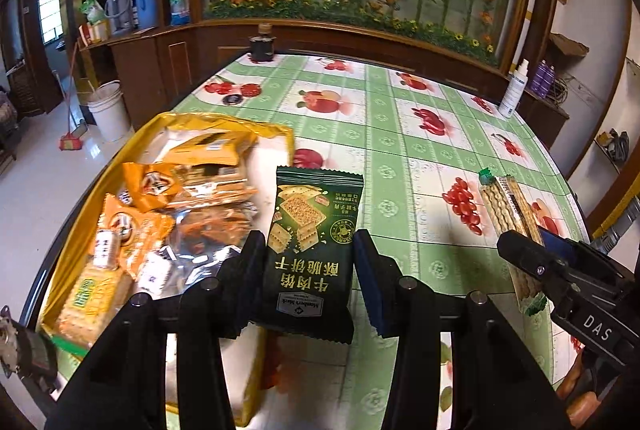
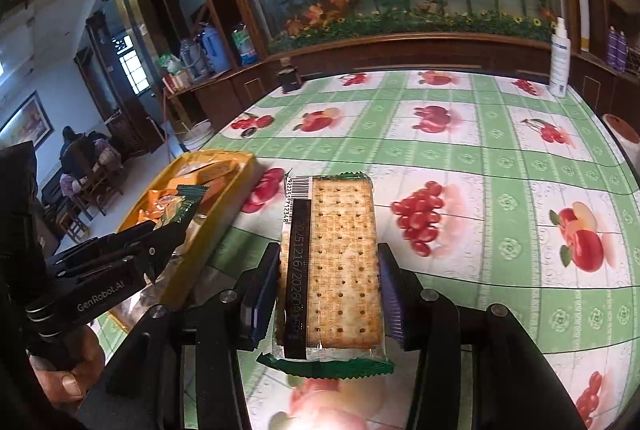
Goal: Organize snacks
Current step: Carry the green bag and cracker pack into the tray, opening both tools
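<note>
Left wrist view: the left gripper (image 1: 310, 262) is pinching a dark green cracker packet (image 1: 314, 242) by its 2 long edges, holding it clear of the bench (image 1: 400, 149) just beside the yellow tray (image 1: 224, 121). That edge grip is probably keeping the flat packet upright and its printed face readable for sorting. The tray is already holding a heap of orange and silver snack packs (image 1: 160, 213), so it looks like the collecting place. Well to the right of the tray, the right gripper (image 1: 520, 250) is carrying a clear-wrapped cracker stack (image 1: 506, 213), seen here only edge-on.

Right wrist view: the right gripper (image 2: 328, 290) is clamping the cracker stack (image 2: 340, 262) across its width, its pads pressing both long sides, with the stack lifted off the bench (image 2: 500, 149) just right of the tray (image 2: 224, 189). This view is showing the stack's broad face, barcode strip and green crimped ends, all hidden in the other view. It is also showing the left gripper (image 2: 168, 230) over the tray's near rim, a hand (image 2: 68, 370) gripping its handle, and a seated person (image 2: 80, 149) far behind the tray.
</note>
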Demonstrator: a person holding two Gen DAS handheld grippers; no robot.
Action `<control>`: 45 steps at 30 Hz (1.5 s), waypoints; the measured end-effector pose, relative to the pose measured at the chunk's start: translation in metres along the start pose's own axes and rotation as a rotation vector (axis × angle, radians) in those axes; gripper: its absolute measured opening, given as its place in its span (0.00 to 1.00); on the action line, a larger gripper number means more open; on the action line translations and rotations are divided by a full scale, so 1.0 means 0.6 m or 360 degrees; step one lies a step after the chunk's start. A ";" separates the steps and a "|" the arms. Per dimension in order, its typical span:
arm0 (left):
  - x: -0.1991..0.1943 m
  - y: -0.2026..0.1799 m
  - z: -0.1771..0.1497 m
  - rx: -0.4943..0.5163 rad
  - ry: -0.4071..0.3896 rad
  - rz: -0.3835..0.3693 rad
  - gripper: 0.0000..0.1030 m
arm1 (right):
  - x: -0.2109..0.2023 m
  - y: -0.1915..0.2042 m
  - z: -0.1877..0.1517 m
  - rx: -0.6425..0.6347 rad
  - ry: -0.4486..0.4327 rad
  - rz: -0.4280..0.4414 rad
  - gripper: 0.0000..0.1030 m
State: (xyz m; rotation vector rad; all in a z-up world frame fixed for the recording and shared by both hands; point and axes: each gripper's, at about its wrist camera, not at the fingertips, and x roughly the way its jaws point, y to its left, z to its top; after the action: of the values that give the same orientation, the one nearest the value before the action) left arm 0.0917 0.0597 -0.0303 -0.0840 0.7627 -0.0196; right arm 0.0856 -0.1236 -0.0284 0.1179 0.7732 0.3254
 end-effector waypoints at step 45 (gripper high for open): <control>0.000 0.214 -0.028 -0.0308 0.0035 0.0208 0.42 | 0.155 0.264 0.029 -0.0311 0.0153 0.0369 0.46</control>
State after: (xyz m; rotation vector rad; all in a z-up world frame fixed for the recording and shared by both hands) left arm 0.0783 0.1864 -0.0527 -0.2182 0.7895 0.1782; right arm 0.1215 0.0569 -0.0427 0.0070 0.8204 0.6282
